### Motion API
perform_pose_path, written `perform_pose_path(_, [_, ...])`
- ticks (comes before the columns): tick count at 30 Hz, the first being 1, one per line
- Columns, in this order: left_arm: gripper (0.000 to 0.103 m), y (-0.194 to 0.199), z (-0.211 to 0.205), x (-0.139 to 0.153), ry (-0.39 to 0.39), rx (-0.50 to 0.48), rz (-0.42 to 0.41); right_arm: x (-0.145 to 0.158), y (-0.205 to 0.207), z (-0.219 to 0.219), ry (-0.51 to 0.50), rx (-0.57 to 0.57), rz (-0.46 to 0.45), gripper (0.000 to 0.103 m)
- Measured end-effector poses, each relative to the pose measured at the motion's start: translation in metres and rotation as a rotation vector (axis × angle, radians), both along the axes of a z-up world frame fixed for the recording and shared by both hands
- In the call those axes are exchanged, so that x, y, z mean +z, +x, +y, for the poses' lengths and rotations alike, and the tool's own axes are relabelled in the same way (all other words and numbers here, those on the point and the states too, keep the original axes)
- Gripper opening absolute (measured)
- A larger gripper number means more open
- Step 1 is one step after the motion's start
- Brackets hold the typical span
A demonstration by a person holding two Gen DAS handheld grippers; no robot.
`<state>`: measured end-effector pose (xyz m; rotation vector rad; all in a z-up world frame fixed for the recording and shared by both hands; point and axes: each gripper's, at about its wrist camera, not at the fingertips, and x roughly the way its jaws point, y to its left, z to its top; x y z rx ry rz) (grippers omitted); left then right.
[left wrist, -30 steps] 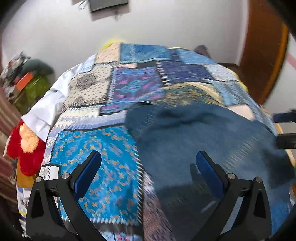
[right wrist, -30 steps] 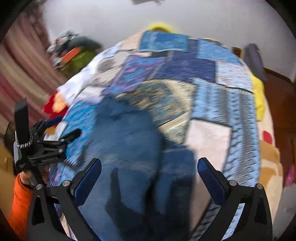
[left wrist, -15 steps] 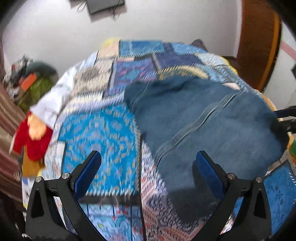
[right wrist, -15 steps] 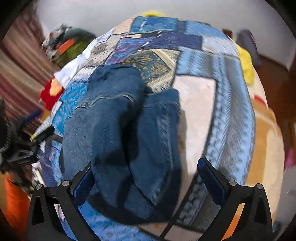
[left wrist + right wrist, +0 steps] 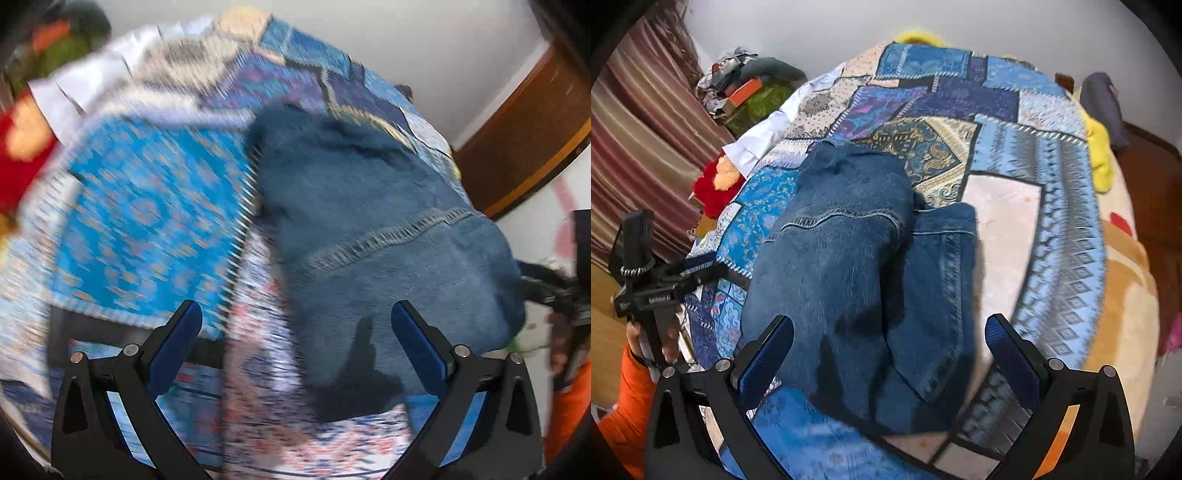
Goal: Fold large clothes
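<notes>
Two grippers hover over a bed covered by a patchwork quilt, and both have their blue-padded fingers spread wide with nothing between them. A pair of blue denim jeans lies folded on the quilt, in the near half of the bed, towards its left side as seen from the right wrist. In that view one denim layer sits on top, with a curved stitched seam across it, while a darker layer pokes out from beneath on the right, its edge lying over a pale cream patch of the quilt. The right gripper hangs above the near end of the jeans, apart from the cloth. Its view also catches the left gripper off to the left beside the bed's edge, held by a hand in an orange sleeve, with its fingers released there too. From the left wrist the picture is badly blurred, yet the jeans show on the right with a stitched seam running across them, lying on the quilt beside a bright blue patterned patch. The left gripper sits just off the denim's near left edge, not touching it. A red and orange plush toy rests at the far left edge of the bed, next to a white cloth.
</notes>
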<state>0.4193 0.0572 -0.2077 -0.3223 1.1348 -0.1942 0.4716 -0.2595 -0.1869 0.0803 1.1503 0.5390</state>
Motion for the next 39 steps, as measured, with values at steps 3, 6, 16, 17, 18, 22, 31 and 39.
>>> perform_pose_path(3, [0.103, 0.009, -0.012, -0.025, -0.118, -0.024, 0.072, -0.029, 0.015, 0.006, -0.026, -0.01, 0.084, 0.103])
perform_pose_path(6, [0.103, 0.017, -0.012, -0.043, -0.264, -0.01, 0.102, -0.058, 0.028, -0.005, 0.093, -0.016, 0.209, 0.103])
perform_pose_path(16, [0.103, 0.042, -0.022, -0.067, -0.394, 0.015, 0.144, -0.102, 0.049, 0.005, 0.294, -0.003, 0.392, 0.103])
perform_pose_path(17, [0.103, 0.043, -0.022, -0.067, -0.399, 0.016, 0.146, -0.102, 0.049, 0.007, 0.294, -0.005, 0.391, 0.103])
perform_pose_path(18, [0.103, 0.045, -0.02, -0.068, -0.404, 0.01, 0.15, -0.102, 0.051, 0.008, 0.299, -0.01, 0.391, 0.103])
perform_pose_path(22, [0.103, 0.042, -0.016, -0.073, -0.407, 0.0, 0.122, -0.101, 0.048, 0.014, 0.304, -0.023, 0.369, 0.102])
perform_pose_path(31, [0.097, 0.027, -0.014, -0.071, -0.434, 0.019, 0.102, -0.085, 0.039, 0.018, 0.277, -0.048, 0.319, 0.087])
perform_pose_path(39, [0.084, 0.011, -0.015, -0.022, -0.315, -0.03, 0.015, -0.056, 0.025, 0.024, 0.232, 0.001, 0.255, 0.061])
